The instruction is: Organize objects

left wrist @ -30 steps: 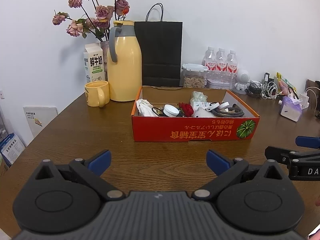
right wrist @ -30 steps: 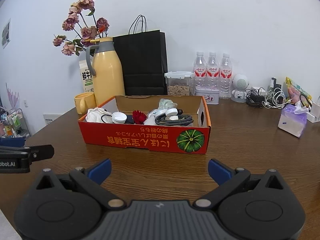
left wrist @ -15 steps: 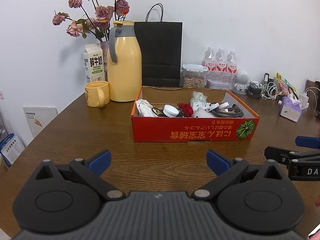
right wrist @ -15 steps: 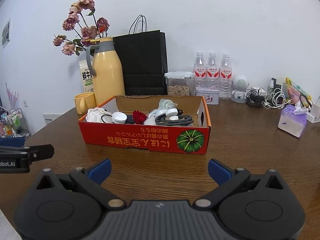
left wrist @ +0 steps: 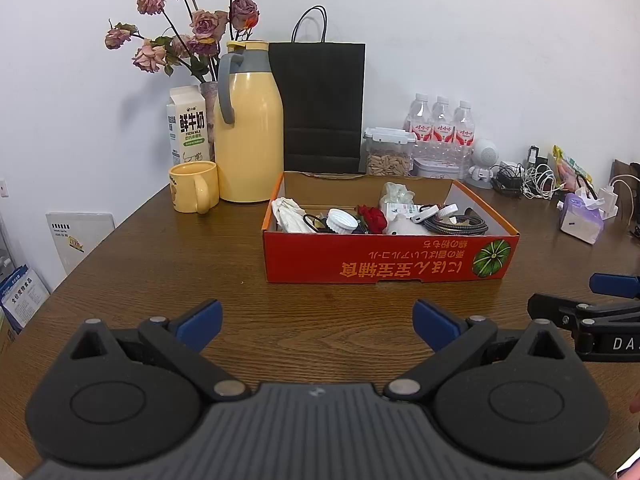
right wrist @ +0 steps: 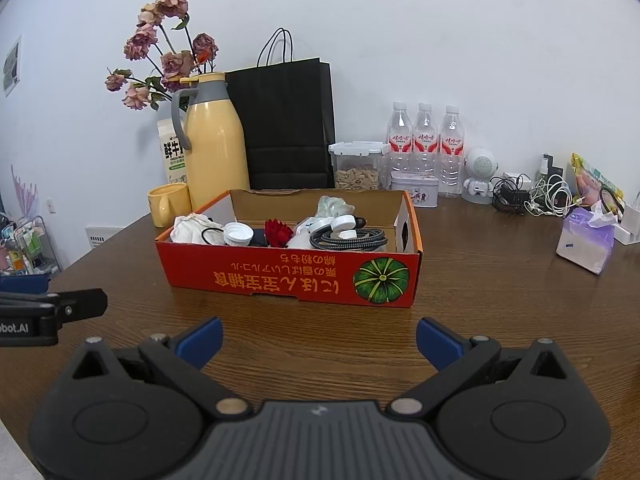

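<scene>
A shallow red cardboard box (left wrist: pixel 390 258) printed with a green pumpkin sits on a brown wooden table (left wrist: pixel 168 280), holding a crumpled white cloth (left wrist: pixel 289 216), a white ribbed bottle cap (left wrist: pixel 341 221), a red fabric flower (left wrist: pixel 373 218) and a coiled grey braided cable (left wrist: pixel 456 225). Near the front of the box, the left gripper (left wrist: pixel 317 320) and the right gripper (right wrist: pixel 319 338) hover above the bare wood, each with its blue-tipped jaws spread wide and nothing between them. Behind the box stand a tall yellow thermos jug (left wrist: pixel 248 120), a yellow ceramic mug (left wrist: pixel 194 191) and a black paper bag (left wrist: pixel 320 104).
</scene>
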{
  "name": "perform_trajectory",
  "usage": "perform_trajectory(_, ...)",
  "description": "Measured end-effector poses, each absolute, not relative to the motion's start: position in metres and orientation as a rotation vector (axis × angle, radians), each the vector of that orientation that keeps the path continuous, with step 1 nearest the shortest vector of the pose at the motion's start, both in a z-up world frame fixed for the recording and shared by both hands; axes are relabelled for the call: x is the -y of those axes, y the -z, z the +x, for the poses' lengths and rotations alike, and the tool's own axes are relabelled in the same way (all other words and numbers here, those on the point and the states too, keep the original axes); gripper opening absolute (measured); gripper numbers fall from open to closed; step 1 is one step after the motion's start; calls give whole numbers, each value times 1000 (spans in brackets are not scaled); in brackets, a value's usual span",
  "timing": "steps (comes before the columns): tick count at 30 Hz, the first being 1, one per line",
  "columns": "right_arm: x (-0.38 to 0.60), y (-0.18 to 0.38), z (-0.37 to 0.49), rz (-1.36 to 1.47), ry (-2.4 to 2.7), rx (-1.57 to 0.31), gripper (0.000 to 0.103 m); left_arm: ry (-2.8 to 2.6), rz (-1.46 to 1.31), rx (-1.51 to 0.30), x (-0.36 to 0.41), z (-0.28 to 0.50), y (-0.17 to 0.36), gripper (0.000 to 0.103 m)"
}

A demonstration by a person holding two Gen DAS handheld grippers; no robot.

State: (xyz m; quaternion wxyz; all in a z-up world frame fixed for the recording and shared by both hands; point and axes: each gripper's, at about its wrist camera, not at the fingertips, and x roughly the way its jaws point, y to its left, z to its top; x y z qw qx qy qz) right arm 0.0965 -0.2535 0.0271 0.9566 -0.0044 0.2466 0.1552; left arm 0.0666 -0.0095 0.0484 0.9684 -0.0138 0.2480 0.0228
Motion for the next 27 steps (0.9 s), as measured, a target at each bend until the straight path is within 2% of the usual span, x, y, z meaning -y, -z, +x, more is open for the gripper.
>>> perform_trajectory(27, 253, -27, 97, -9, -314, -501, 103, -64, -28, -499, 9, 66, -49, 103)
